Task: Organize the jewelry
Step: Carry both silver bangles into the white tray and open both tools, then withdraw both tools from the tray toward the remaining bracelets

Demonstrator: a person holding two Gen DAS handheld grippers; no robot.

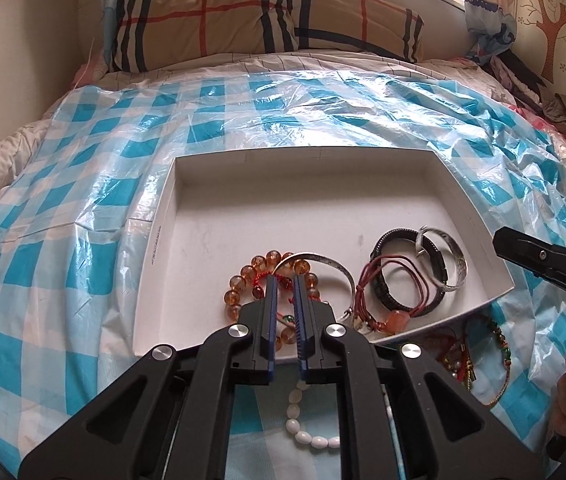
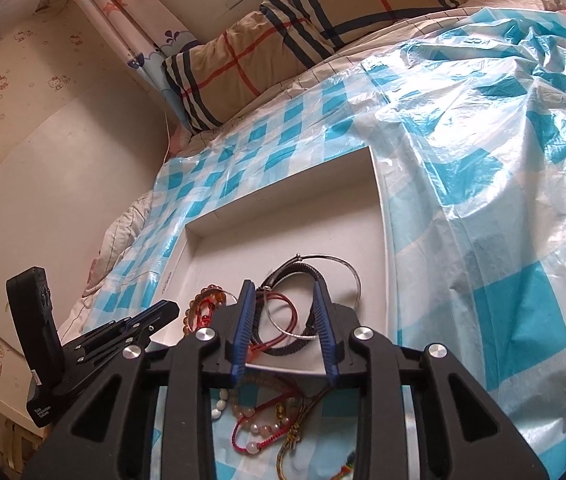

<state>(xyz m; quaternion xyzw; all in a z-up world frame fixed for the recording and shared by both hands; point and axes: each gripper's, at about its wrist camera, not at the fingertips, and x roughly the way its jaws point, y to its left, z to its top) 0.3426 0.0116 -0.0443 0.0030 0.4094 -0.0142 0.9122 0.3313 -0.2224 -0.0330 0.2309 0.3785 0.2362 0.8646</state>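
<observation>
A: What could go wrong for you from here?

B: The loose pieces outside the tray [image 1: 479, 208] lie in a tangle on the plastic sheet [image 1: 83, 184] over the bed. The white beads [image 1: 303, 428] sit just under your left gripper [image 1: 284, 280], and the red cord bracelet [image 2: 259, 424] is knotted up with other strands under your right gripper [image 2: 283, 292]. Pinch 1 strand and you may drag 2 or 3 along, or snag the slippery sheet and shift the tray.

A: And inside the tray?

B: It is already crowded at the near end: the amber beads [image 1: 243, 280], a silver bangle [image 1: 453, 264], a black bracelet [image 1: 407, 272] and a red cord [image 1: 391, 276] overlap. Dropping another piece on top would tangle them further, while the far half of the tray is bare.

A: How do my fingers stand?

B: Your left fingers [image 1: 270, 300] are narrow, a slim gap between the blue pads, and nothing is pinched; they hang over the amber beads, though I cannot tell if they touch. Your right fingers [image 2: 243, 312] are partly spread, framing the black bracelet and bangle, holding nothing.
</observation>
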